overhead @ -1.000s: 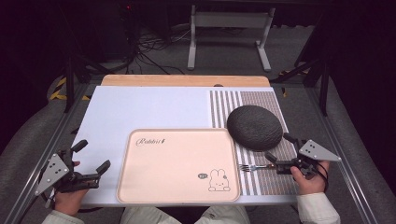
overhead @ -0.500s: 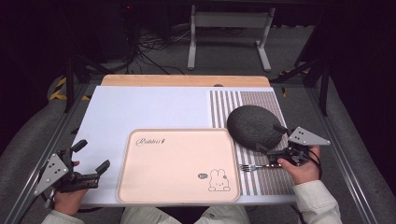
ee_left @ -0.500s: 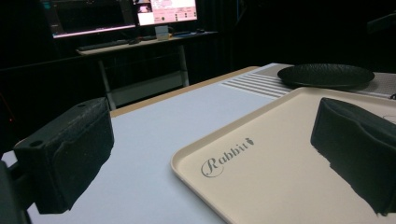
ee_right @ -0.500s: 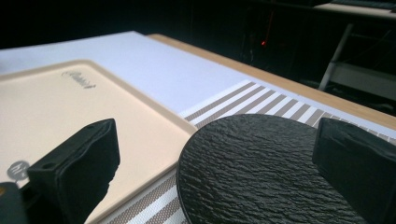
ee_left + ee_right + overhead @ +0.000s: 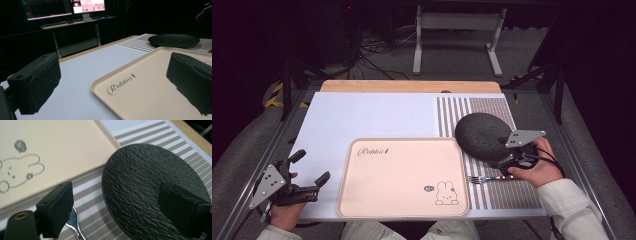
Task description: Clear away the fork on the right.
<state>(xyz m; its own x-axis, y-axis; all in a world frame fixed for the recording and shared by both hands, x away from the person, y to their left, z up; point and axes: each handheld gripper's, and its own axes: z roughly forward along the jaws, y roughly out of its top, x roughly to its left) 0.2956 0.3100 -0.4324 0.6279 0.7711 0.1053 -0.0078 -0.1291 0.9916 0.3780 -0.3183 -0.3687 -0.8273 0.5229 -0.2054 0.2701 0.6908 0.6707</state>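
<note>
Right gripper view, right claw [image 5: 130, 212] wide open, empty, over black plate [image 5: 150, 182] rim, fork [image 5: 73, 222] beneath

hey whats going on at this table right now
A person sits at a table with a two-jaw gripper in each hand. The right gripper, jaws open, is at the near edge of a round black textured plate on a striped placemat, beside a metal fork. The left gripper waits open at the table's near left, holding nothing. A beige tray with a rabbit drawing lies bare between them.
</note>
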